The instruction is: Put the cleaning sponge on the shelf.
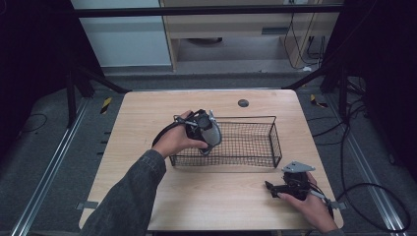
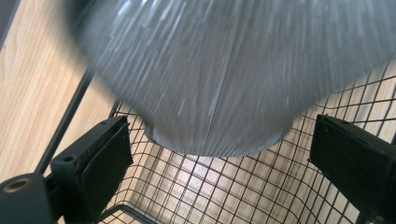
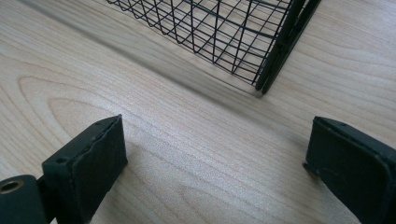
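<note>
- Sleeve point(image 1: 130, 194) of dark cloth enters from the lower left of the high view and runs up toward the centre, cut off by the bottom edge.
- Left hand point(image 1: 173, 140) sits just left of centre there, wrapped around the left tongs point(image 1: 209, 142), which hang over the left end of the wire basket point(image 1: 255, 160); the hand and the grey plate cover most of the tool, so its jaws are hard to make out from above.
- Left gripper view: the two black jaws stand wide apart at the lower left and lower right corners, holding nothing. Between and above them a blurred grey rounded thing point(image 2: 210, 79) takes up the upper middle of the frame; its top is cut off and its streaked surface is too smeared to identify. Whether it touches the mesh point(image 2: 224, 186) below cannot be told.
- Basket in the high view lies across the centre of the wooden worktop point(image 1: 147, 108), black and open-topped, long side running left to right.
- Small dark round spot point(image 1: 243, 103) lies on the worktop above the basket, too small to name.
- Right tongs point(image 1: 269, 186) rest low on the worktop at the lower right, below the basket's right end, gripped by the right hand point(image 1: 310, 206), whose wrist is cut off by the bottom edge.
- Right gripper view: jaws wide apart and empty over bare wood point(image 3: 210, 154), a basket corner point(image 3: 275, 60) at the upper right, apart from them.
</note>
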{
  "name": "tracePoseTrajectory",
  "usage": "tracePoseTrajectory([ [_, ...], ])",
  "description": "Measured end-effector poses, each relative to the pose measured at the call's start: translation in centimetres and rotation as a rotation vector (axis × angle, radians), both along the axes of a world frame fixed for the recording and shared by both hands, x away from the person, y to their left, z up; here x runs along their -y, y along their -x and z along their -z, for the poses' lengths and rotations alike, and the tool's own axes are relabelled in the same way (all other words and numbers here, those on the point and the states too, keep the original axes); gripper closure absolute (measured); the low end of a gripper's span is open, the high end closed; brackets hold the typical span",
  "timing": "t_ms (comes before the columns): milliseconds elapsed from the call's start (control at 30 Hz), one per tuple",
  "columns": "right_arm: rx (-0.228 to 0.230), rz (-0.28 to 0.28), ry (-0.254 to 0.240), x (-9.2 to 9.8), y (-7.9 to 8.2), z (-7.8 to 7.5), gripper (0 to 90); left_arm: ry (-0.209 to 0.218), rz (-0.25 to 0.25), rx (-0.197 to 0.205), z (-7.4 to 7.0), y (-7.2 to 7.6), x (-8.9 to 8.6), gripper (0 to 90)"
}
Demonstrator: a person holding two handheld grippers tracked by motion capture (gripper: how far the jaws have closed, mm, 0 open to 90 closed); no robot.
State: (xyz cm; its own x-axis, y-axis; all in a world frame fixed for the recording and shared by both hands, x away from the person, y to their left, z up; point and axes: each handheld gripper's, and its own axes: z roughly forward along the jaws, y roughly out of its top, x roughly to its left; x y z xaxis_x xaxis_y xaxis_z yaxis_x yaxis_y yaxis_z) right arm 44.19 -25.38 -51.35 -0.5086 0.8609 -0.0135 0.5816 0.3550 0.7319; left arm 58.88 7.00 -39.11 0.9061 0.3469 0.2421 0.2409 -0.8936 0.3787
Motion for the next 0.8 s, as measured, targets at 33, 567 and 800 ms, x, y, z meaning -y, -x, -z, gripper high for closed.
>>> tracePoseTrajectory([
  [33, 0.000, 0.000, 0.000, 0.0, 0.0, 0.0, 5.2, 0.003, 0.001, -0.002, -0.1, 0.0, 0.0, 4.5],
  [567, 0.000, 0.000, 0.000, 0.0, 0.0, 0.0, 5.2, 0.067, 0.018, 0.001, -1.7, 1.5, -0.7, 9.2],
  [800, -0.004, 0.003, -0.003, 0.0, 0.0, 0.0, 5.2, 0.121, 0.010, 0.017, -2.9, 2.7, -1.6, 9.5],
])
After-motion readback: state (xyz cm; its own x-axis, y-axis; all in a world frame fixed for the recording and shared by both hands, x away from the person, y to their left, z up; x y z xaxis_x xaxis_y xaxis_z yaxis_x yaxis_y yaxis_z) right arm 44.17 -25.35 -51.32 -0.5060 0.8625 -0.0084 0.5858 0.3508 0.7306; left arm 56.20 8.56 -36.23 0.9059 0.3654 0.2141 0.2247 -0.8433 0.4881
